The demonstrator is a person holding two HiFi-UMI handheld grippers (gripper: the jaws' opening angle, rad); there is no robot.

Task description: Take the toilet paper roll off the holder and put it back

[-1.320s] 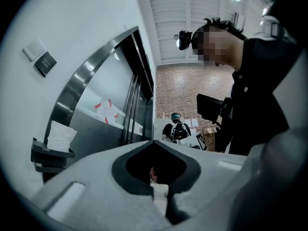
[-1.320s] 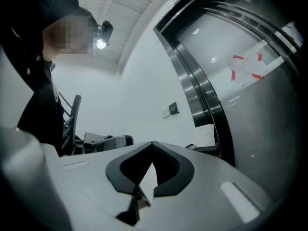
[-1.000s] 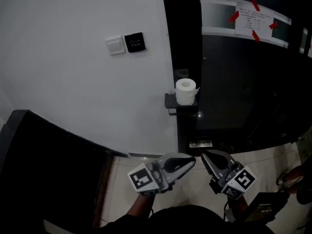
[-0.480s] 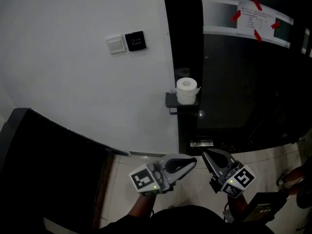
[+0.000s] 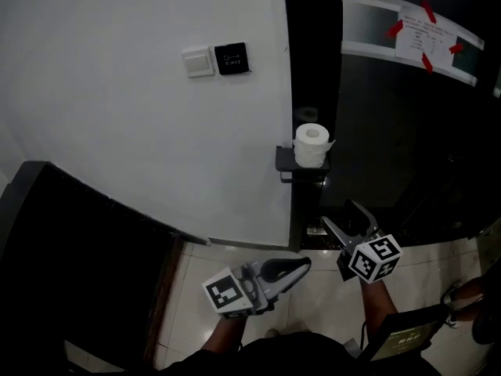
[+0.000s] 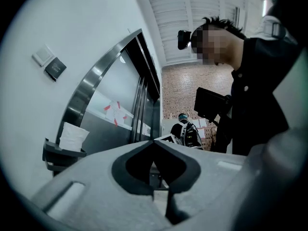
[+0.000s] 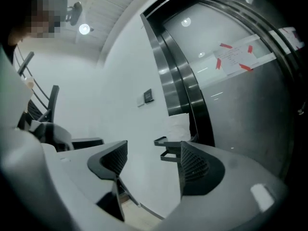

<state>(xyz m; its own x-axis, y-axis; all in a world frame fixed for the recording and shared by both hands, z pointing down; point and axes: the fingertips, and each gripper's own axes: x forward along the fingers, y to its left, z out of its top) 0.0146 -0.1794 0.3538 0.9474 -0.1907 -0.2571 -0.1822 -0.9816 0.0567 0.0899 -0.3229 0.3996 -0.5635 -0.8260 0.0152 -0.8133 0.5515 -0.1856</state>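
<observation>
Presently the toilet paper roll (image 5: pixel 312 144) stands upright on its small dark holder (image 5: pixel 301 164), a shelf fixed where the white wall (image 5: pixel 141 116) meets the dark door frame (image 5: pixel 311 45). The right claw (image 5: pixel 341 215) is raised toward it from below but remains well apart from it. Its jaws have just been opening and now stand spread with nothing between them; in the right gripper view the holder shows just beyond the gap. The left claw (image 5: pixel 305 262) sits lower, over the tiled floor (image 5: pixel 321 304), with its jaws closed tip to tip on nothing. Higher on the wall, a light switch (image 5: pixel 198 62) and a black panel (image 5: pixel 232 57) sit side by side, and a taped notice (image 5: pixel 427 36) hangs on the dark door.
</observation>
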